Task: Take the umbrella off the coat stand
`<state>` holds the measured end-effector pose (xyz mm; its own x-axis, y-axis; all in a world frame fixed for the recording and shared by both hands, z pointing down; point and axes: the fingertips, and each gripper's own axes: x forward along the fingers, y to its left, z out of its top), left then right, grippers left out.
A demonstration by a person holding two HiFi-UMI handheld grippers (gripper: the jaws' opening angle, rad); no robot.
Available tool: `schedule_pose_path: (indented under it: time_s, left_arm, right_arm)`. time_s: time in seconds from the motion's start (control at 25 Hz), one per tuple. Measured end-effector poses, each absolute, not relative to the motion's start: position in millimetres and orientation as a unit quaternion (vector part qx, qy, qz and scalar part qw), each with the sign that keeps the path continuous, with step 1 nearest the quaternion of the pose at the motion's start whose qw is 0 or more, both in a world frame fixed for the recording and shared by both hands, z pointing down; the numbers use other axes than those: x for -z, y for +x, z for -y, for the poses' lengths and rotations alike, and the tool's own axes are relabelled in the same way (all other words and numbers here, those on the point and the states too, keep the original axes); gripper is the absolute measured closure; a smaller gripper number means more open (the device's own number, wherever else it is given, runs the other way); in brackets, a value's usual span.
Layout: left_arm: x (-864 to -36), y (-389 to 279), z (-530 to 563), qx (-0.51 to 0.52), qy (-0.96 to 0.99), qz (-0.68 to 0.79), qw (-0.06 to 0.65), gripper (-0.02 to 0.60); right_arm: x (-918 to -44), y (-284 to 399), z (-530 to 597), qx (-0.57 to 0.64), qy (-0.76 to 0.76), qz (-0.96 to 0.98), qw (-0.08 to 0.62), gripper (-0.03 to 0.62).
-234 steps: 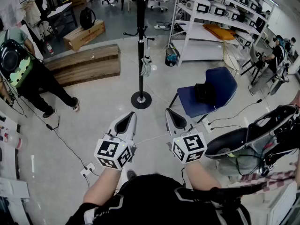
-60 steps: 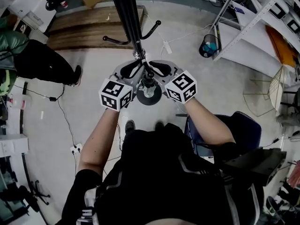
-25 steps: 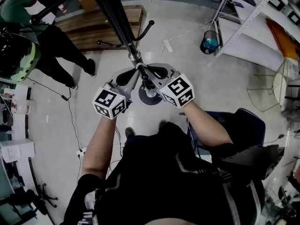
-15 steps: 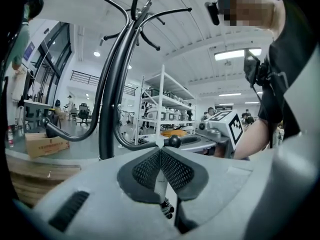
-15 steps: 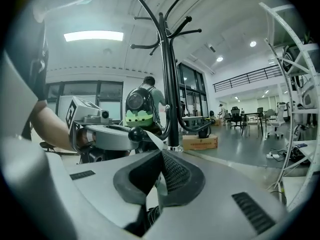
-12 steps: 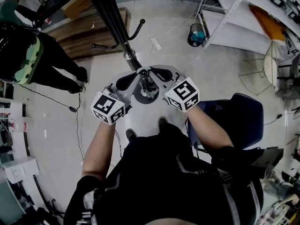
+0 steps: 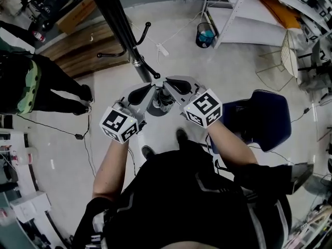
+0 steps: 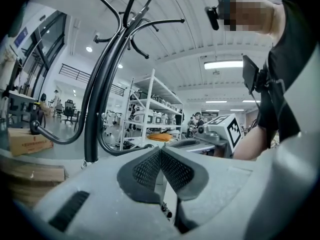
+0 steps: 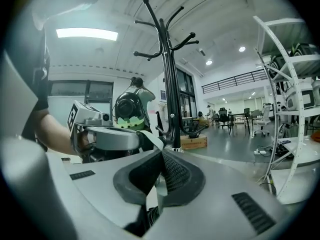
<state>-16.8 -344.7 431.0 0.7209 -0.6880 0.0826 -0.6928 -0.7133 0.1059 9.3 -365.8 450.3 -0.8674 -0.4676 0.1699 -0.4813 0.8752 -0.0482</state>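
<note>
Head view shows the umbrella [image 7: 164,98] hanging end-on just under the 2 grippers at mid-frame, above the round base of the coat stand [image 7: 118,25] and just beside its pole. It is carried by its pale strap [image 9: 151,138]. In the left gripper view the left gripper [image 8: 160,153] has its jaws pressed together on that strip. In the right gripper view the right gripper [image 9: 161,156] is clamped on it too, with the strap running across to the other gripper. Both sets of tips meet right at the end of a low hook [image 7: 149,69]. Judged from this, the grasp is made and lifting off is the step in hand. I cannot tell whether the loop has cleared the hook's tip, and carrying the umbrella clear of the stand is left to do. Further out, a bin [image 7: 206,35] at upper centre shows blue-green inside, probably a liner. A cardboard box [image 7: 78,10] at upper left is closed, so its contents are unseen. The white rack [image 7: 244,19] at upper right holds an orange item [image 7: 280,7]. A blue chair [image 7: 264,118] stands at right, and a person [image 7: 31,84] stands at the left edge.
</note>
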Motion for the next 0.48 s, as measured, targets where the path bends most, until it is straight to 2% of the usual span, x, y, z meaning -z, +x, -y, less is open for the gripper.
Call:
schedule_pose_path:
  time_s: [0.48]
  left_arm:
    - [-397.4,-32.2,310.4,0.019,0.914,0.395,0.089,0.569]
  right_arm:
    - [-414.7,1.2,328.0,-0.055,0.279,0.957,0.057,0.586]
